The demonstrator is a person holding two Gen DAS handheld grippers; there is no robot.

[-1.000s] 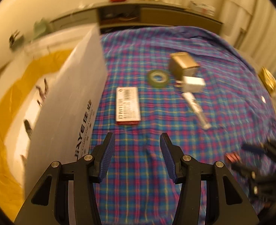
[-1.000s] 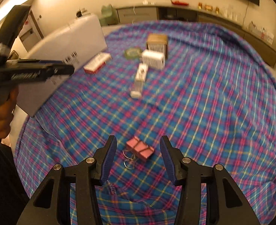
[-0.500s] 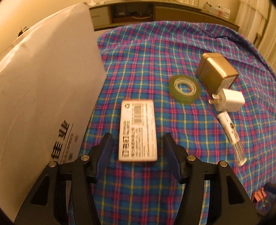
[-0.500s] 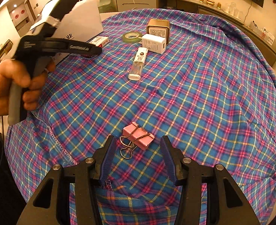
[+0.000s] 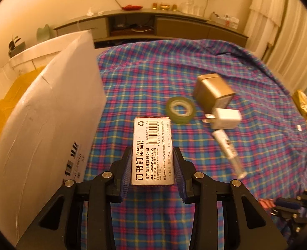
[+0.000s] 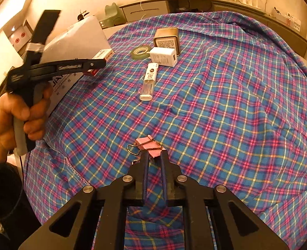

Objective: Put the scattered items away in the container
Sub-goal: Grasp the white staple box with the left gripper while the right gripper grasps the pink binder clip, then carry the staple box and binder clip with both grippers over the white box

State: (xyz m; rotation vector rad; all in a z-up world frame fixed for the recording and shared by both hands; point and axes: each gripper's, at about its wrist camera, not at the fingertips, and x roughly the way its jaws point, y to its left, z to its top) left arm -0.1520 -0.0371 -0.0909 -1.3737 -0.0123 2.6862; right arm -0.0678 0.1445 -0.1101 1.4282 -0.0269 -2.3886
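Note:
A white staples box (image 5: 152, 152) lies on the plaid cloth between the pads of my left gripper (image 5: 152, 166). Its jaws are closing and both pads touch the box's long sides. The open white cardboard container (image 5: 39, 125) stands directly to its left. In the right wrist view, my right gripper (image 6: 154, 154) is closing, with its tips pinching a pink binder clip (image 6: 148, 143) on the cloth. The same view shows a hand (image 6: 18, 114) holding the left gripper (image 6: 95, 64) at the staples box (image 6: 103, 55).
Beyond the staples box lie a green tape roll (image 5: 180, 109), a gold tin (image 5: 212, 91), a white charger (image 5: 226, 117) and a clear-capped tube (image 5: 228, 150). A gold packet (image 5: 303, 104) sits at the cloth's right edge. A low sideboard (image 5: 153, 25) lines the far wall.
My left gripper came forward over the staples box and its jaws closed in on the box's sides. The right jaws narrowed from wide open to pinching the pink binder clip.

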